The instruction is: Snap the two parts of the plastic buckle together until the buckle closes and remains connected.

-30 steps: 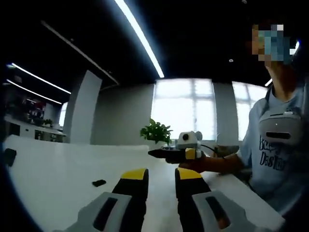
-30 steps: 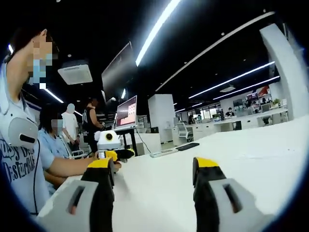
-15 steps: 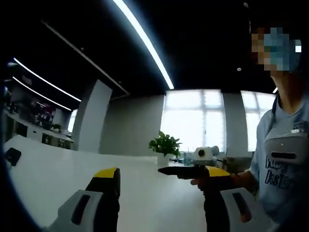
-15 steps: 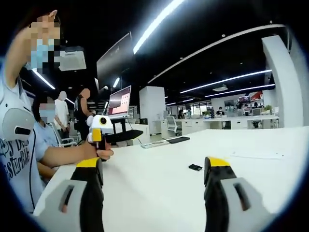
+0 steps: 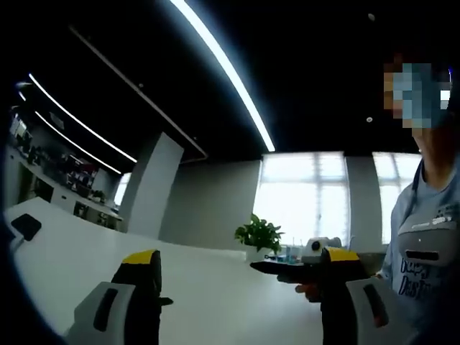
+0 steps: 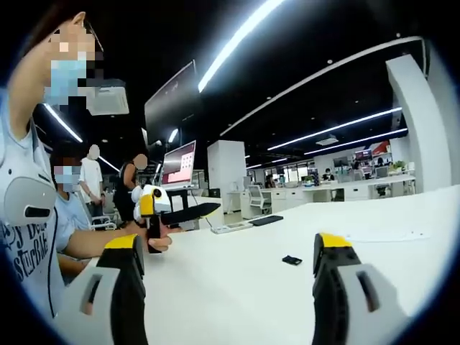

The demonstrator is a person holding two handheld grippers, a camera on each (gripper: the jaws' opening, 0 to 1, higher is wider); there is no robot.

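A small black buckle part lies on the white table, between and beyond my right gripper jaws, which stand wide open with nothing in them. In the left gripper view a small black piece peeks out beside the left jaw of my left gripper, also wide open with nothing held. Each gripper shows in the other's view, held above the table edge in a hand: the left gripper and the right gripper.
A dark flat thing lies at the table's far left. A potted plant stands behind the table. A keyboard and a monitor sit at the far side, with people standing beyond them.
Both grippers' jaws have spread wider, the left from a narrow gap to wide open. Both views have tilted, and the right gripper view has taken in the buckle part on the table.
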